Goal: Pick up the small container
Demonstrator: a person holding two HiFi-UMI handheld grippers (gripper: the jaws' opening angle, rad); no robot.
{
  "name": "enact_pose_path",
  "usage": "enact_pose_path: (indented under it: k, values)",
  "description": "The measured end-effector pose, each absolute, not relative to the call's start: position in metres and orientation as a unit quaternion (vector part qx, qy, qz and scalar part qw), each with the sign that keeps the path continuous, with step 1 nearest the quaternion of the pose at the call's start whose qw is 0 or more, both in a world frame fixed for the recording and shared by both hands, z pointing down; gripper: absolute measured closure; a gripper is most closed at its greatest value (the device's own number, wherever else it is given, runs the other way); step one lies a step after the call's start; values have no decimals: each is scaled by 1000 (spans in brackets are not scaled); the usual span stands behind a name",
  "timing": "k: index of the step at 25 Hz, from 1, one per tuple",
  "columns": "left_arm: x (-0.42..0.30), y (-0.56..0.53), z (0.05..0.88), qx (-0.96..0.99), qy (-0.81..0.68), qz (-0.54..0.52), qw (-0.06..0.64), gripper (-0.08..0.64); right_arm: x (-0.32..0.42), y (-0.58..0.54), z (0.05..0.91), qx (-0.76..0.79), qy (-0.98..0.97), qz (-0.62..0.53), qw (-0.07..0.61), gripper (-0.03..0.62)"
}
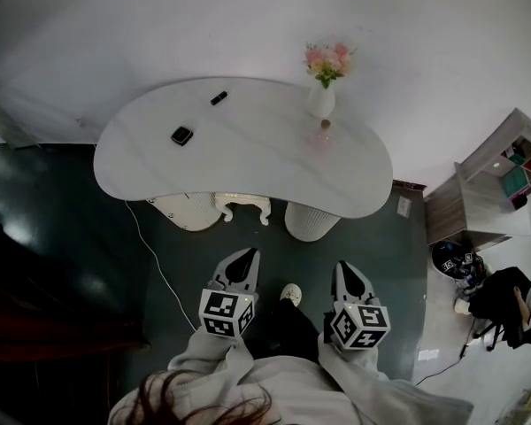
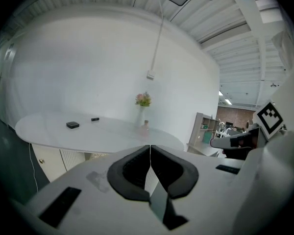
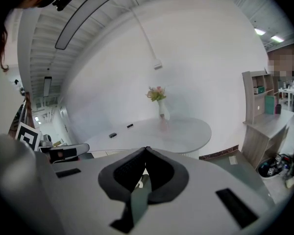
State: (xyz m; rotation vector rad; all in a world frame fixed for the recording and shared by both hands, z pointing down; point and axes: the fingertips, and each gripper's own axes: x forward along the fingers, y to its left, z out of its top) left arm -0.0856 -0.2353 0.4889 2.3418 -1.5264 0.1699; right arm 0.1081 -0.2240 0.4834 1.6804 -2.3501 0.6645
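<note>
The small container [image 1: 324, 124] is a pale pink pot on the white curved table [image 1: 248, 162], just in front of a white vase of pink flowers [image 1: 321, 96]. The left gripper view shows the container [image 2: 145, 125] far ahead, and in the right gripper view the same container [image 3: 163, 124] looks faint below the vase. My left gripper [image 1: 244, 257] and right gripper [image 1: 349, 270] hang over the dark floor, well short of the table's near edge. Both pairs of jaws meet at their tips with nothing between them [image 2: 150, 148] [image 3: 146, 151].
A black square object [image 1: 181, 135] and a small black bar [image 1: 219, 98] lie on the table's left half. White pedestals [image 1: 310, 221] stand under it. A white cable [image 1: 155, 264] runs over the floor. A shelf unit [image 1: 496, 184] and a seated person [image 1: 513, 299] are at the right.
</note>
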Motion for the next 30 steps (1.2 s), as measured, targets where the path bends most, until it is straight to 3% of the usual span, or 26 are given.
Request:
enact_pose_path:
  k: [30]
  values:
    - [-43, -396, 506, 803, -564, 59, 183, 543, 142, -388, 507, 528, -810, 233, 107, 543]
